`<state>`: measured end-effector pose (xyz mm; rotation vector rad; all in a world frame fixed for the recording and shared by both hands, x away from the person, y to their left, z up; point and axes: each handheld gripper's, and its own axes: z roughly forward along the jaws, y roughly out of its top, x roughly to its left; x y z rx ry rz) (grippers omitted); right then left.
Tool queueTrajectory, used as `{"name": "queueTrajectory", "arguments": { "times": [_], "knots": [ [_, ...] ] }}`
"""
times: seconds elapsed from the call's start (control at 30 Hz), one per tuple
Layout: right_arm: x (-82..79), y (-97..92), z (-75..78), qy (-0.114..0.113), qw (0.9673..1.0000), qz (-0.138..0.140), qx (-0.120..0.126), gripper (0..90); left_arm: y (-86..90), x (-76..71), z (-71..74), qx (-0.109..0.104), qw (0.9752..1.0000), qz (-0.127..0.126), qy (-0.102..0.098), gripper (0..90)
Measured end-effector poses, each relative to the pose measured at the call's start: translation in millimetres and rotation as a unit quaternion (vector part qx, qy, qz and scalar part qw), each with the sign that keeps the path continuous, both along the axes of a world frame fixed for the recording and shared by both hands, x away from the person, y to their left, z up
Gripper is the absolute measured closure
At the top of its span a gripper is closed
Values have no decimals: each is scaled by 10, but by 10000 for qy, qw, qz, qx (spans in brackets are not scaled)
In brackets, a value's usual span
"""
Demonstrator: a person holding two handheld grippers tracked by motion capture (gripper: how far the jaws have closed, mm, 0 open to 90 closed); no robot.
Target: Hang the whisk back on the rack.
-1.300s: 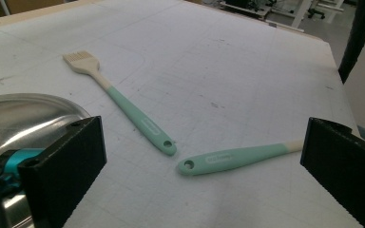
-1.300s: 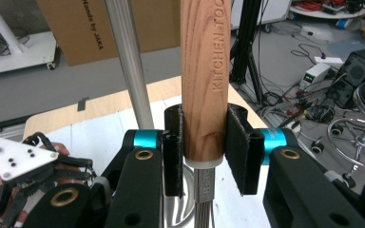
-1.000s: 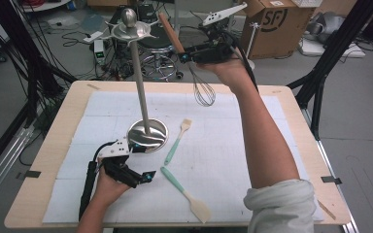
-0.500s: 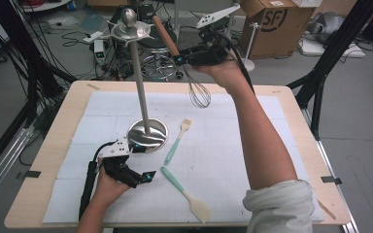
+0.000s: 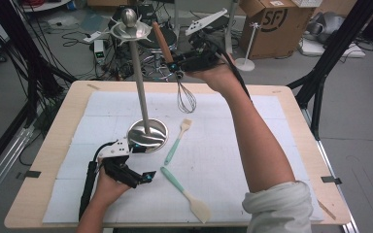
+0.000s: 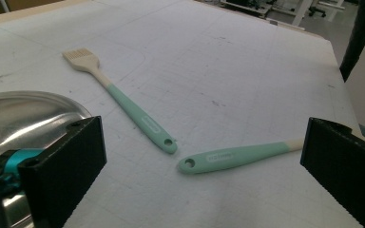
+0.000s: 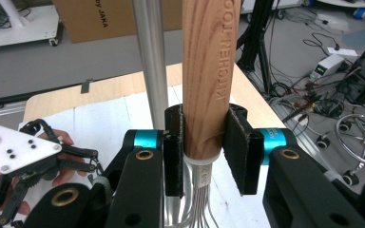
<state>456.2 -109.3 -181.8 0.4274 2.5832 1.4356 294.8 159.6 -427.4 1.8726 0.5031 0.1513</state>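
- Whisk (image 5: 184, 92) with a wooden handle hangs wires-down above the far side of the desk (image 5: 301, 145), held up near the top of the stand's pole (image 5: 141, 92).
- Right gripper (image 5: 177, 63) pinches the handle low down, just above the wires, pads pressed on both sides.
- Left gripper (image 5: 143, 167) rests on the white mat, jaws spread wide, against the stand's round steel base (image 5: 148, 136).
- Two mint-handled tools lie nearby: pastry brush (image 5: 177, 141) and spatula (image 5: 187, 194).
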Motion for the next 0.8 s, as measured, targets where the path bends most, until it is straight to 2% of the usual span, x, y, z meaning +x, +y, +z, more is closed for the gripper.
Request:
{"name": "queueTrajectory", "arguments": {
  "times": [0.07, 0.1, 0.23, 0.3, 0.47, 0.6, 0.8],
  "knots": [
    [4, 17, -8, -39, 10000, 17, -5, 691, 1, 0, -1, -1, 10000, 3, 6, 18],
    [-6, 30, -14, -27, 10000, -27, -27, 625, 1, 0, -1, 0, 10000, 1, 5, 18],
    [-37, 30, -16, -96, 9999, -79, -57, 573, 0, -2, -1, -3, 10000, 0, 4, 18],
    [-62, -1, -21, -129, 9999, -69, 17, 549, 1, -2, 1, 7, 10000, -6, 8, 18],
    [-139, -103, -54, -138, 9998, -58, 156, 500, -5, 0, -2, 23, 10000, -4, -14, 18],
    [-218, -208, -93, -154, 9992, -26, 364, 452, -9, -1, -5, 31, 10000, 1, -3, 18],
    [-348, -378, -196, -153, 9991, 77, 400, 405, -9, -2, -4, 55, 10000, 1, -6, 18]
  ]
}}
